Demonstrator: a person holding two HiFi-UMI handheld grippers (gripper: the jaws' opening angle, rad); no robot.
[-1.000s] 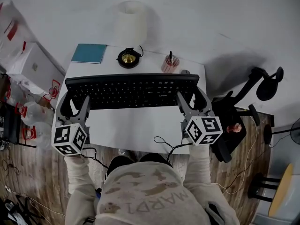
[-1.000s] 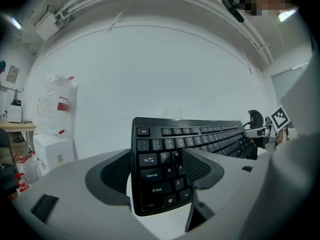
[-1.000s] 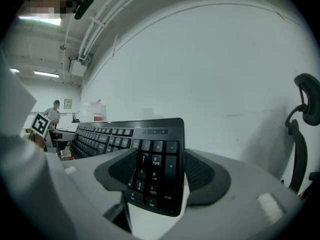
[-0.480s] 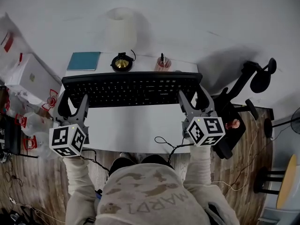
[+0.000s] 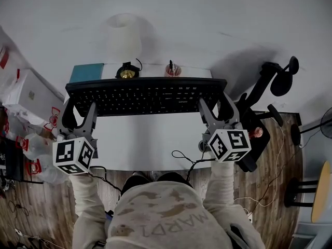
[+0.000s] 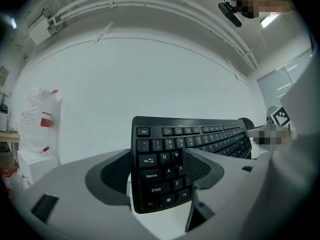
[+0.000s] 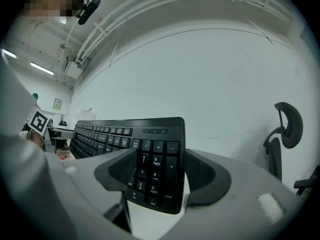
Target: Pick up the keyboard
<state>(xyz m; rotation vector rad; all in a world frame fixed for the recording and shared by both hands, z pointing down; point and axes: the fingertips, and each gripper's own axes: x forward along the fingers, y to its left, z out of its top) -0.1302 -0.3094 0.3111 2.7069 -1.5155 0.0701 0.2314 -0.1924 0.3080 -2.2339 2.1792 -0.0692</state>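
In the head view a long black keyboard point(image 5: 145, 95) hangs level above the white desk point(image 5: 150, 139), held at both ends. My left gripper point(image 5: 80, 110) is shut on its left end, and my right gripper point(image 5: 213, 107) is shut on its right end. The left gripper view shows the keyboard point(image 6: 200, 136) running away to the right, with the Tab and Shift end clamped in my left gripper point(image 6: 155, 169). In the right gripper view the number-pad end of the keyboard point(image 7: 115, 134) sits clamped in my right gripper point(image 7: 160, 171).
At the desk's back edge stand a white lamp point(image 5: 123, 32), a teal notebook point(image 5: 85, 72) and a pen cup point(image 5: 173, 70). A black office chair point(image 5: 259, 102) is at the right. White boxes and bags point(image 5: 26, 95) lie at the left. A thin cable point(image 5: 187, 160) trails over the desk's front.
Both grippers have lifted the keyboard up and toward the back of the desk. It now hides the front edges of the notebook, lamp base and pen cup.
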